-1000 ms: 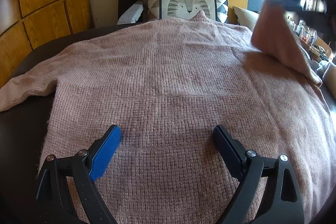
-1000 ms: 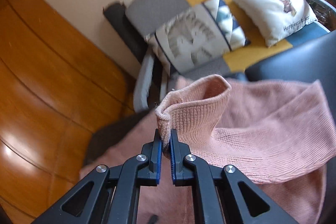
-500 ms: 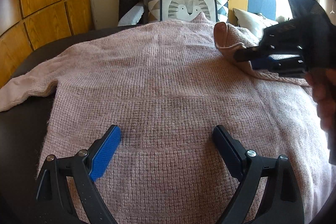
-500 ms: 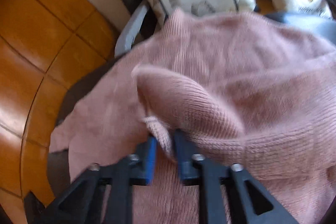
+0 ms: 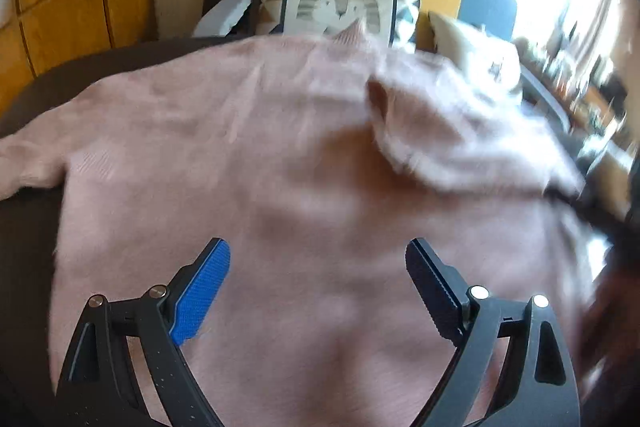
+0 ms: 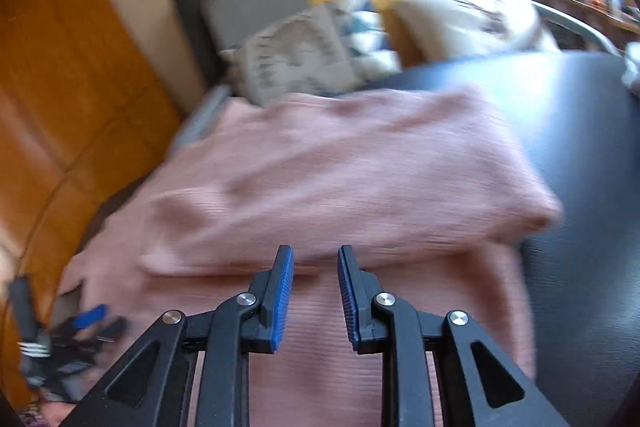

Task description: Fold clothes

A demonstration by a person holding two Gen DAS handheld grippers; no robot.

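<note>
A pink knit sweater (image 5: 248, 163) lies spread flat on a dark table (image 5: 28, 227), its left sleeve trailing toward nine o'clock. The left gripper (image 5: 316, 283) hovers over the hem with jaws wide apart, nothing between them. At two o'clock the right sleeve (image 6: 360, 179) lies folded across the body. The right gripper (image 6: 314, 291) sits just short of that sleeve, jaws slightly parted and empty. A tiger-print cushion (image 5: 340, 7) stands at twelve o'clock beyond the collar.
</note>
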